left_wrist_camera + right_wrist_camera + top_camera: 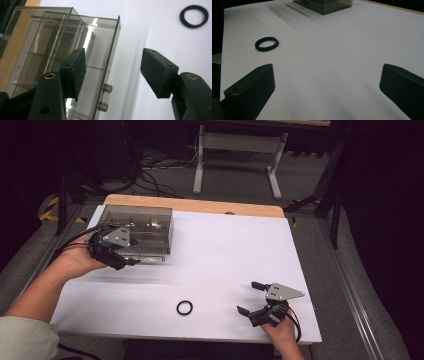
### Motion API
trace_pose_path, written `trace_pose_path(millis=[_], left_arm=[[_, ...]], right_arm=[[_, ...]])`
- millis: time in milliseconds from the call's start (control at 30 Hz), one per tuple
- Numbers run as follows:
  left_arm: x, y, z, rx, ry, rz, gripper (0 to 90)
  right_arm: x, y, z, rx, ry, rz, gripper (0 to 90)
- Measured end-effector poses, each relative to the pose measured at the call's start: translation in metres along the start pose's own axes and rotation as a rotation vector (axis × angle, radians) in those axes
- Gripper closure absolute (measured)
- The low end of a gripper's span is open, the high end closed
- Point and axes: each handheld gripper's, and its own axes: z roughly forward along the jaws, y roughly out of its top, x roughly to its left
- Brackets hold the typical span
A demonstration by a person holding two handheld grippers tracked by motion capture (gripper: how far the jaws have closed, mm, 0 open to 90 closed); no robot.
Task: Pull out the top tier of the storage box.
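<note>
left gripper [131,262]: flat matte black fingers apart, nothing between, at near edge of smoky clear plastic box [142,232] on white bench [225,250] | right gripper [250,297]: fingers wide apart, empty | black rubber ring [184,308]: flat on bench between grippers

Grey carpet floor [235,180], white-legged desk frame [239,150] behind, cables [155,167] trailing, surroundings dark

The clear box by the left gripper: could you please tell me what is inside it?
Inside the clear box I see only transparent dividers forming compartments, with no item visible in them. The left gripper covers part of its near side in the high view, so that corner is unchecked.
</note>
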Motion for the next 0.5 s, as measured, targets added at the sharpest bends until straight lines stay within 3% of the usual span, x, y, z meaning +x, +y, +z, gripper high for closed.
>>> trace_pose_path(millis=[500], left_arm=[[-0.018, 0.011, 0.002, -0.064, 0.007, -0.039, 36.4]], right_arm=[[0.000, 0.000, 0.001, 0.008, 0.006, 0.003, 0.5]])
